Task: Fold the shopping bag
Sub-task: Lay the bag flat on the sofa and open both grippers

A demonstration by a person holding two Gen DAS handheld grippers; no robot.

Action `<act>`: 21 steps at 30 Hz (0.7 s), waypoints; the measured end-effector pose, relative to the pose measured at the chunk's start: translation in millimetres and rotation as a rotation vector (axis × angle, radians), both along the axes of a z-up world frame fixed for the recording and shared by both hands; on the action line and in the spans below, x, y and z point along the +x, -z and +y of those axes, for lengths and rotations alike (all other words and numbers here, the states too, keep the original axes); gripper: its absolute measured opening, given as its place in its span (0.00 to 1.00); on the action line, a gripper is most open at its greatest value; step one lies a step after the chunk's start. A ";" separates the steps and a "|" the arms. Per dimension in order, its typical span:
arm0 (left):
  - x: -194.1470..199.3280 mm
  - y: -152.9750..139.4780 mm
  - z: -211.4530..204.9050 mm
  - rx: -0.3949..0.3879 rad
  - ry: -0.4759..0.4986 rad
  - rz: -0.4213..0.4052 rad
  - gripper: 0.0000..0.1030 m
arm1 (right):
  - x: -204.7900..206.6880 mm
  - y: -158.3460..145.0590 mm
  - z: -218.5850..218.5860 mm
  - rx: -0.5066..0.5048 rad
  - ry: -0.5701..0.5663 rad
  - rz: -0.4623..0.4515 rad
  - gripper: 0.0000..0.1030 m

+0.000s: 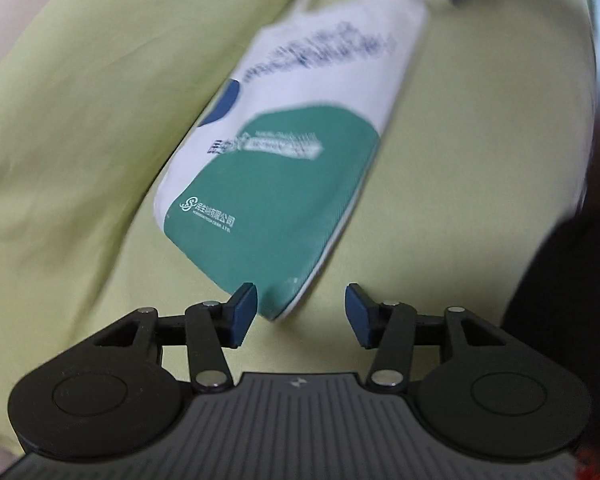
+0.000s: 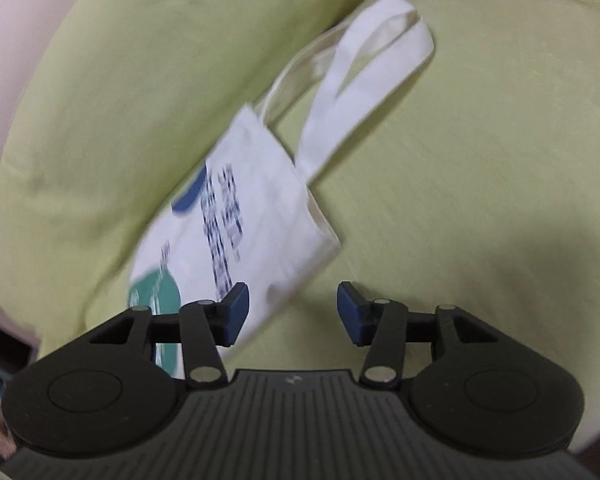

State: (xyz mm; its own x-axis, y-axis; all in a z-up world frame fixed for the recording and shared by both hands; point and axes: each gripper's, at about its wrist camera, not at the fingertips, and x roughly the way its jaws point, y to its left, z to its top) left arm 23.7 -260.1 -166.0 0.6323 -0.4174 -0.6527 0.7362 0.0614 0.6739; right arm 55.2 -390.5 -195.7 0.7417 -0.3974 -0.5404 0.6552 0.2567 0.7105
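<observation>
While the white canvas shopping bag with green and blue print [image 1: 284,152] lies flat and narrow on the pale green cloth [image 1: 480,160], both the left gripper [image 1: 301,312] and right gripper [image 2: 293,310] hover spread and empty — seemingly between folds, next needing fresh pinches on its ends.

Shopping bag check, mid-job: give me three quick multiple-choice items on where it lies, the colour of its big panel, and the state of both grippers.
1. Where does the shopping bag lie?
A. flat on the green cloth
B. hanging in the air
C. in a box

2. What colour is the large printed panel at the bag's bottom end?
A. red
B. teal green
C. black

3. How do the left gripper and right gripper stand?
A. both clamped on the bag
B. one clamped
C. both open

Answers: A, the bag rests spread on the cloth; B, the panel shows teal green; C, in both views the pads stand apart and press nothing.
</observation>
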 end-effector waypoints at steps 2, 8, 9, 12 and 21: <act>1.3 5.1 -5.6 0.016 0.050 -0.048 0.55 | 11.5 0.0 -4.5 -0.007 0.032 -0.006 0.50; 9.1 2.4 -30.1 0.094 0.112 0.014 0.05 | 24.7 -6.5 -23.6 -0.050 0.036 0.086 0.16; 6.2 -3.7 -34.4 0.074 0.128 0.059 0.05 | 21.4 -8.2 -28.8 -0.052 0.037 0.084 0.14; -19.7 -20.7 -56.0 0.000 0.226 0.203 0.05 | 7.9 -25.7 -48.0 -0.155 0.063 0.165 0.14; -121.1 -33.3 -151.7 -0.153 0.401 0.436 0.20 | -27.4 -56.6 -122.3 -0.352 0.138 0.548 0.18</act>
State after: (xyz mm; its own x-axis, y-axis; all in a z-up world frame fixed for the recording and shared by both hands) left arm -97.3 -411.8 -132.7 0.0947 -0.6769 -0.7300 0.9281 -0.2052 0.3106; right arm 27.8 -512.9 -139.0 0.3257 -0.6908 -0.6455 0.9415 0.2998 0.1542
